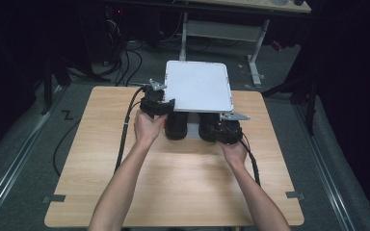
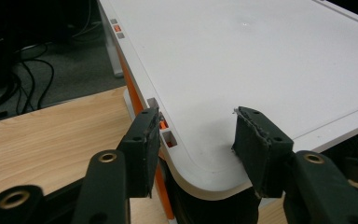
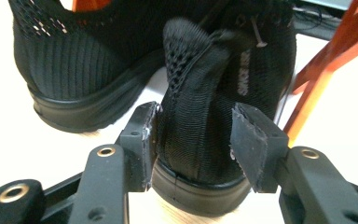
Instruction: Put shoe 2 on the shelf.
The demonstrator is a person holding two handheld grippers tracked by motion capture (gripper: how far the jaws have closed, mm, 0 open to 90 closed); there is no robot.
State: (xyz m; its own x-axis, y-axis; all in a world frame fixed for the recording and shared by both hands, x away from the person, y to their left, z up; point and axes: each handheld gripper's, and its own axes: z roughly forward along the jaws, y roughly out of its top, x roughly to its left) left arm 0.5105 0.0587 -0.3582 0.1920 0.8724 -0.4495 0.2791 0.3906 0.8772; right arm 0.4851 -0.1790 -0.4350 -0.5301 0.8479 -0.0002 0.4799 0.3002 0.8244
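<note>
Black mesh shoes (image 3: 205,107) stand under a white plastic lid (image 1: 198,86) on the light wooden table (image 1: 173,178), dark room around. Left gripper (image 2: 196,135) straddles the lid's corner, jaws spread; right gripper (image 3: 193,140) brackets one heel, jaws apart.

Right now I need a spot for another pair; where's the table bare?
The wooden table is bare in front, between the forearms and out to both near corners, and in strips left and right. It is crowded at the far middle: white lid and two black shoes.
</note>
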